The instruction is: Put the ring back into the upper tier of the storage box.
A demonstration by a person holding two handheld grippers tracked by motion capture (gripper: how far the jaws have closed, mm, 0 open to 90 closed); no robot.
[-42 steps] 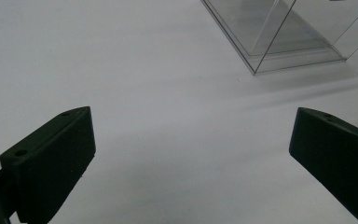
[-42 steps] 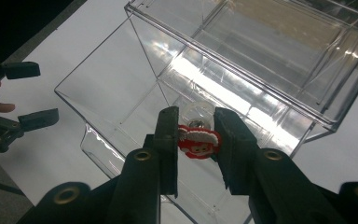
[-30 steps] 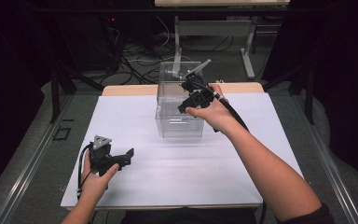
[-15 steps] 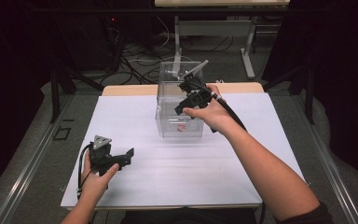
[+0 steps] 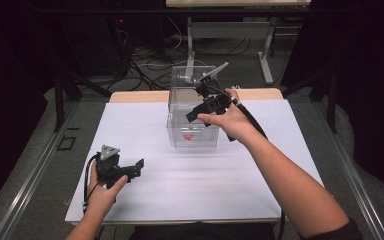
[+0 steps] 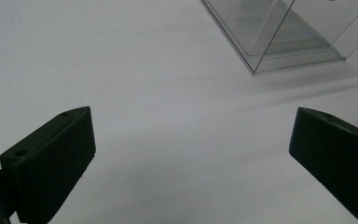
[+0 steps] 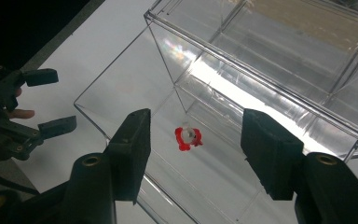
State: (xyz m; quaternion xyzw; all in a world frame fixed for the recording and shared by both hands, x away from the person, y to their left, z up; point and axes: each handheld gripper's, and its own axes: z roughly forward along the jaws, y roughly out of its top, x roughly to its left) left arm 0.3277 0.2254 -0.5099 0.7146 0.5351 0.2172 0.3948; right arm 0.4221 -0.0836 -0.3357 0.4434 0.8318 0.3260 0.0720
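Evidently the small red-and-clear piece (image 7: 188, 137) now lies on the floor of the clear plastic box (image 5: 192, 142), which stands on the white counter (image 5: 130, 125) a little past its middle. The right tongs (image 7: 193, 140) hang over the box's open top, pointing down at the piece; their jaws have just been opening and now stand apart with nothing between them, the piece well below the tips. The left tongs (image 5: 139, 167) rest near the front left of the counter, jaws wide and empty, aimed along the bare surface toward a lower corner of the box (image 6: 279, 46). From here the main risk, as I judge it, lies in drawing the right tongs out: the box walls are thin and light-looking, and a jaw or the trailing cable (image 5: 252, 122) catching the rim could tip or slide the box, since nothing steadies it and the left tongs are well apart from it. The transparent walls are also hard to read, so a careless lift could clip an edge. The piece itself looks small enough to bounce or roll if the box is jolted.
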